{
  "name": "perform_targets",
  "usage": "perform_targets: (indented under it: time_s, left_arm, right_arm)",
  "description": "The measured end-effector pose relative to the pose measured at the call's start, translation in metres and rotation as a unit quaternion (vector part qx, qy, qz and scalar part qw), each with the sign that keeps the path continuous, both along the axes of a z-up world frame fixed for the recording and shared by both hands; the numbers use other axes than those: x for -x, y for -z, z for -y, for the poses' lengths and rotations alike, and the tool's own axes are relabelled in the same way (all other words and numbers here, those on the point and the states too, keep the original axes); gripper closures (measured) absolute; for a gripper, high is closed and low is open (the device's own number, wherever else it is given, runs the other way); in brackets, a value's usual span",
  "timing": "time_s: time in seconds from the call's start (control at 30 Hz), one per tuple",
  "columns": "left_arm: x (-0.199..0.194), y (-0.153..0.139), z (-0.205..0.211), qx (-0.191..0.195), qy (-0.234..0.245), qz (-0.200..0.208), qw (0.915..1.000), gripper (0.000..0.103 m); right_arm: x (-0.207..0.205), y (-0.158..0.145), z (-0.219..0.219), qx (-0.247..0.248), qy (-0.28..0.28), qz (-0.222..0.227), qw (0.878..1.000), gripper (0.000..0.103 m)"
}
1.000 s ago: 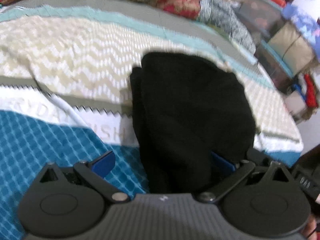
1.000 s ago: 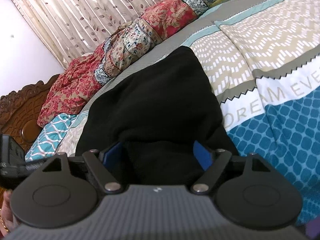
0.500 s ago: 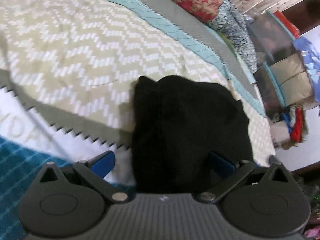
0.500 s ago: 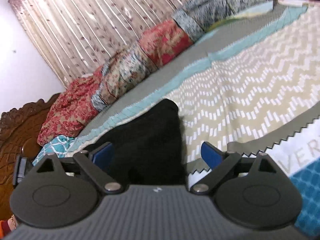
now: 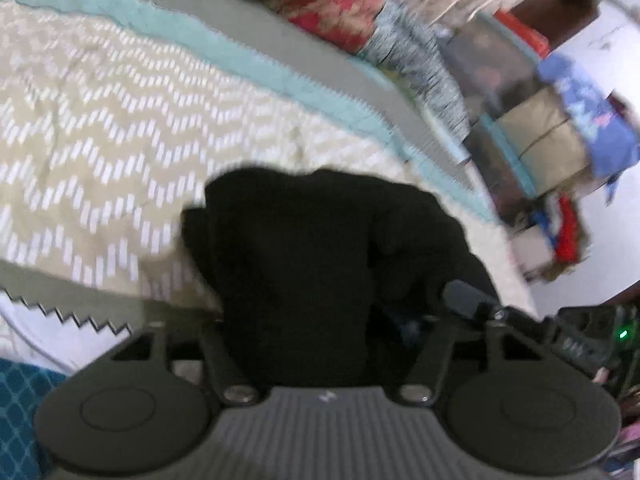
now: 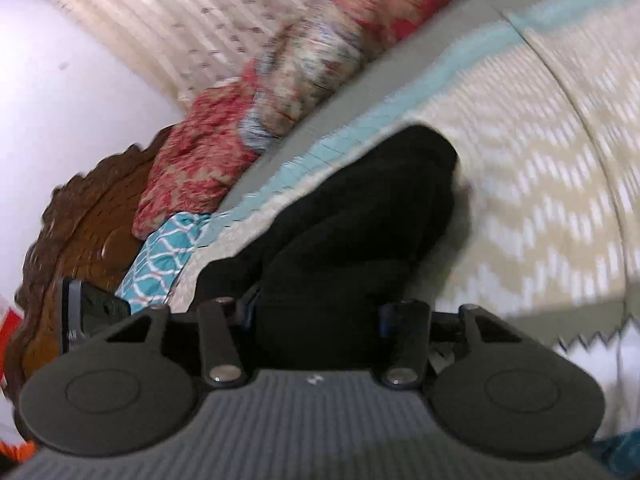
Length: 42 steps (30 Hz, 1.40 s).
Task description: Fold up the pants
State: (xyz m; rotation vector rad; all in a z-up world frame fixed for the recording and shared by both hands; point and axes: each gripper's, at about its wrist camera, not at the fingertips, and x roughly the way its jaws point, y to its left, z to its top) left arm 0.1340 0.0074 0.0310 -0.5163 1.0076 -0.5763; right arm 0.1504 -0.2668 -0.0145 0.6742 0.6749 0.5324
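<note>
The black pants (image 5: 320, 240) lie in a thick folded bundle on the patterned bedspread (image 5: 100, 140). My left gripper (image 5: 312, 320) straddles the bundle's near end. Its jaws are closing, and the cloth fills the gap and hides the pads. In the right wrist view the same pants (image 6: 360, 220) run away from the camera. My right gripper (image 6: 316, 310) is closing on their near end, with a blue pad (image 6: 248, 304) against each side of the cloth. Part of the other gripper (image 5: 468, 300) shows at the bundle's right edge.
Floral pillows (image 6: 240, 140) line the far side of the bed, below a curtain. A carved wooden headboard (image 6: 80, 220) stands at the left in the right wrist view. Stacked boxes and bags (image 5: 540, 128) sit beyond the bed's edge.
Both grippers' jaws have swung inward onto the pants from wide open. The bundle has been carried further up the bed, from the blue band onto the beige zigzag band.
</note>
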Motion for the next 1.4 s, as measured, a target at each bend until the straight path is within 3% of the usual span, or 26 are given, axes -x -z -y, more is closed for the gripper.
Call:
perform_targets:
  time_s: [0.2, 0.33, 0.4, 0.47, 0.53, 0.6, 0.63, 0.7, 0.8, 0.87, 0.93, 1.17, 1.23, 1.4]
  left_arm:
    - [-0.037, -0.062, -0.024, 0.025, -0.047, 0.094, 0.9941, 0.048]
    - [-0.088, -0.085, -0.024, -0.004, -0.074, 0.133, 0.9883, 0.043]
    - [-0.113, -0.079, -0.017, -0.033, -0.088, 0.133, 0.9866, 0.040]
    - [-0.142, -0.059, -0.004, -0.092, -0.104, 0.128, 0.9820, 0.033]
    - [-0.164, -0.029, 0.011, -0.178, -0.125, 0.108, 0.9701, 0.031]
    - [-0.178, 0.000, 0.025, -0.257, -0.129, 0.073, 0.9550, 0.029]
    - [-0.176, 0.004, 0.029, -0.268, -0.133, 0.077, 0.9510, 0.021]
    - [-0.166, -0.001, 0.034, -0.281, -0.148, 0.093, 0.9436, 0.018]
    - [-0.152, -0.012, 0.039, -0.316, -0.150, 0.103, 0.9311, 0.017]
    - [-0.138, -0.022, 0.039, -0.329, -0.152, 0.105, 0.9260, 0.016]
    - [-0.125, -0.030, 0.036, -0.336, -0.152, 0.102, 0.9238, 0.012]
    - [-0.063, -0.053, 0.026, -0.341, -0.150, 0.100, 0.9227, 0.006]
    - [-0.044, -0.059, 0.023, -0.344, -0.157, 0.105, 0.9199, 0.003]
    - [0.000, -0.067, 0.021, -0.357, -0.144, 0.104, 0.9170, 0.000]
  right_arm:
    - [-0.028, -0.057, -0.029, 0.020, -0.009, 0.135, 0.991, 0.052]
    - [-0.069, -0.068, -0.040, 0.021, 0.017, 0.181, 0.983, 0.052]
    - [-0.096, -0.057, -0.041, 0.025, 0.036, 0.173, 0.984, 0.052]
    - [-0.121, -0.039, -0.039, 0.037, 0.057, 0.147, 0.987, 0.052]
    - [-0.145, -0.015, -0.038, 0.072, 0.080, 0.102, 0.989, 0.051]
    - [-0.172, 0.014, -0.042, 0.135, 0.109, 0.013, 0.985, 0.046]
    - [-0.176, 0.024, -0.038, 0.138, 0.129, -0.014, 0.982, 0.040]
    - [-0.169, 0.026, -0.022, 0.086, 0.147, -0.026, 0.985, 0.037]
    - [-0.142, 0.005, -0.022, 0.116, 0.167, -0.003, 0.979, 0.037]
    - [-0.125, -0.008, -0.023, 0.127, 0.177, 0.014, 0.976, 0.029]
    - [-0.105, -0.020, -0.027, 0.139, 0.180, 0.025, 0.974, 0.017]
    - [-0.068, -0.030, -0.060, 0.181, 0.173, 0.029, 0.968, 0.008]
    - [-0.049, -0.033, -0.070, 0.196, 0.159, 0.022, 0.967, 0.000]
    - [0.001, -0.037, -0.091, 0.216, 0.140, 0.013, 0.966, 0.000]
